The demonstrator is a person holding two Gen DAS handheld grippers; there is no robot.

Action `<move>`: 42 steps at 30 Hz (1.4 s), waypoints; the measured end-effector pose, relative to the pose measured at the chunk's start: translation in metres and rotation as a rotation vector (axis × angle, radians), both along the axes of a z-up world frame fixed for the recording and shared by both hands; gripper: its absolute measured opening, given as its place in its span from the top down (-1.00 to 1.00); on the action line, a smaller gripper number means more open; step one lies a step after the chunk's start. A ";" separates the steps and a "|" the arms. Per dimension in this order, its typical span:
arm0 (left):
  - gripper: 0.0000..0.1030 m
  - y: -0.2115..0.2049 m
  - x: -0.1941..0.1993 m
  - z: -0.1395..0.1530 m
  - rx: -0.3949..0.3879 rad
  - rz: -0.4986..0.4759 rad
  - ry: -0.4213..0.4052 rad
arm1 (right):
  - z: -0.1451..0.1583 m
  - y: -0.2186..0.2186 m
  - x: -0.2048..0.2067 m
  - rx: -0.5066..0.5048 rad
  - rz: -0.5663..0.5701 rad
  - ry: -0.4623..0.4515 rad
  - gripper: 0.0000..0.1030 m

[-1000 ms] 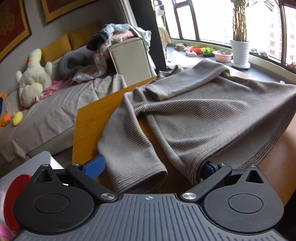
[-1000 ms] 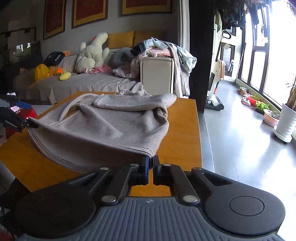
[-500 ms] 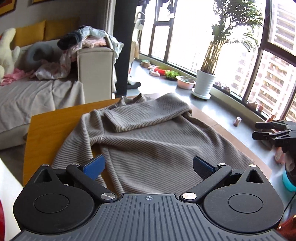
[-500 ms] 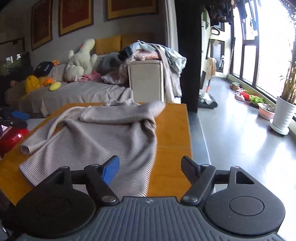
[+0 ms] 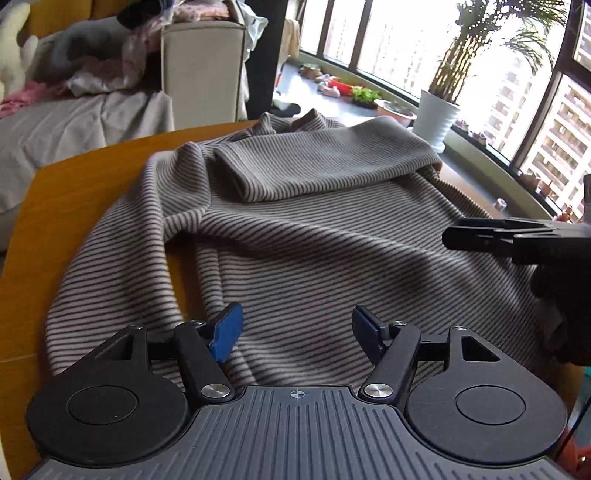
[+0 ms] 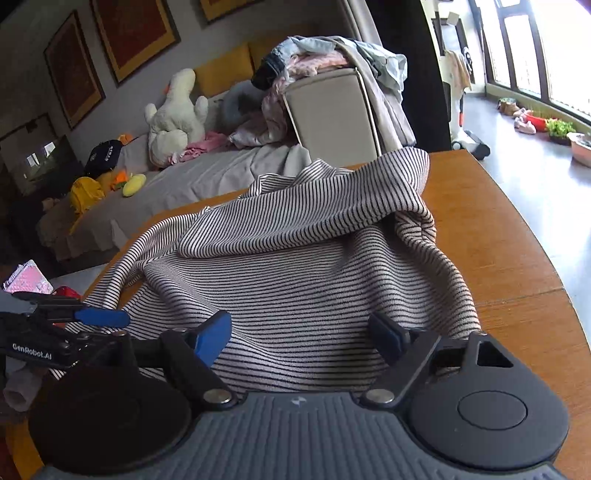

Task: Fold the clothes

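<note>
A striped knit sweater (image 5: 314,236) lies spread over the wooden surface (image 5: 70,199), its body rumpled, with one sleeve (image 5: 325,162) folded across the chest and the other sleeve (image 5: 107,258) trailing down the near left side. Seen from the right wrist, the same sweater (image 6: 295,280) covers most of the round-edged surface (image 6: 517,258), leaving bare wood along the right.

The left claw (image 5: 297,328) hangs just above the hem with its blue-padded fingers spread apart and nothing between them. The right claw (image 6: 301,334) also stands wide open over the cloth near the hem, empty. Each claw shows at the edge of the other's view (the right one as a dark shape (image 5: 517,240) over the sweater's right side, the left one (image 6: 70,321) at the surface's left edge).

Beyond the surface stands a sofa (image 6: 207,177) under a grey cover, carrying a white plush duck (image 6: 173,118), yellow cushions (image 6: 225,70) and small toys. A heap of clothes (image 6: 328,55) sits on the sofa's beige arm (image 6: 332,110). Framed pictures (image 6: 144,33) hang on the grey wall. On the window side, tall panes (image 5: 406,37) curve around a dark floor, with a potted palm (image 5: 439,110) in a white pot and small dishes and plants (image 5: 362,96) along the sill.
</note>
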State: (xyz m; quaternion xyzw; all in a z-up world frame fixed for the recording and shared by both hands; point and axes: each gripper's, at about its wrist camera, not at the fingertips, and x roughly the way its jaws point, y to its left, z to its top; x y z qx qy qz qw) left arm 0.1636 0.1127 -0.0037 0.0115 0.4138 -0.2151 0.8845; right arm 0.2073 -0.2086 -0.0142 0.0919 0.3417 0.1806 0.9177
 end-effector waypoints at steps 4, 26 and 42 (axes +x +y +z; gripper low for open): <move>-0.49 0.028 -0.018 0.023 -0.003 0.008 -0.046 | 0.014 0.045 -0.015 -0.176 0.135 -0.072 -0.32; 0.76 0.060 -0.061 0.017 0.363 -0.052 -0.134 | 0.041 0.108 -0.045 -0.164 0.333 -0.145 -0.24; 0.83 0.073 -0.049 0.067 0.096 0.046 -0.181 | 0.053 0.195 -0.044 0.102 0.476 -0.027 0.23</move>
